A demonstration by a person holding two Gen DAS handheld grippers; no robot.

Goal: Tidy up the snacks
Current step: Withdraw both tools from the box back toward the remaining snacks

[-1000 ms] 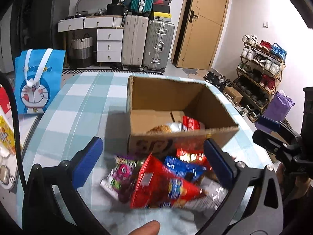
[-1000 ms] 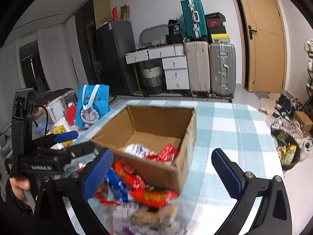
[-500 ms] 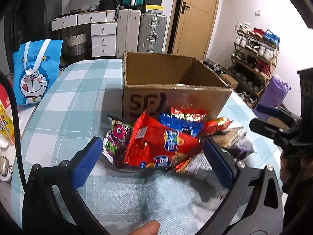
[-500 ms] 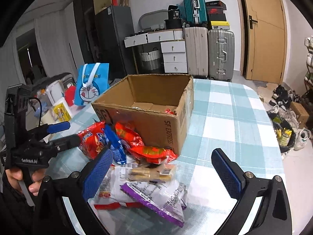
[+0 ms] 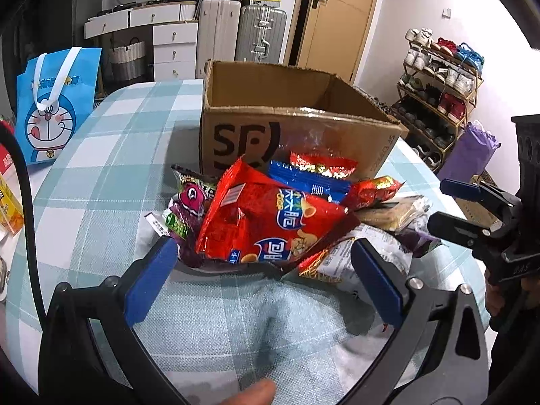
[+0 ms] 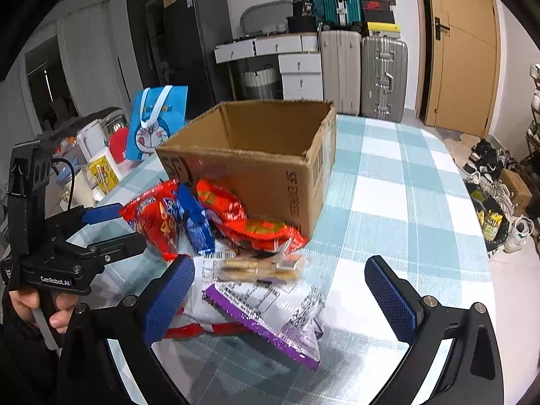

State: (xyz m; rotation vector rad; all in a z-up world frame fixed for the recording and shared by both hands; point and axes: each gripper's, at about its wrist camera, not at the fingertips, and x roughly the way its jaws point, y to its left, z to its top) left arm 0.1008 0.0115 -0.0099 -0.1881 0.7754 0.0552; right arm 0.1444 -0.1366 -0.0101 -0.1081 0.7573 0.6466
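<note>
An open cardboard box (image 5: 297, 135) stands on the checked tablecloth; it also shows in the right wrist view (image 6: 256, 162). A pile of snack packets lies in front of it: a large red packet (image 5: 266, 226), a blue packet (image 5: 307, 182), a purple-and-white packet (image 6: 266, 310) and a biscuit pack (image 6: 256, 266). My left gripper (image 5: 266, 280) is open and empty, low over the table just before the red packet. My right gripper (image 6: 280, 297) is open and empty, its fingers either side of the purple-and-white packet.
A blue cartoon gift bag (image 5: 54, 108) stands at the table's left, with yellow boxes (image 6: 103, 175) and a white jug (image 6: 89, 141) nearby. Suitcases (image 6: 364, 77), drawers and a door stand behind. A shoe rack (image 5: 438, 81) is beyond the table's right edge.
Both grippers have dropped lower and drawn back toward the pile, so the box's inside is hidden now. Both stay open.
</note>
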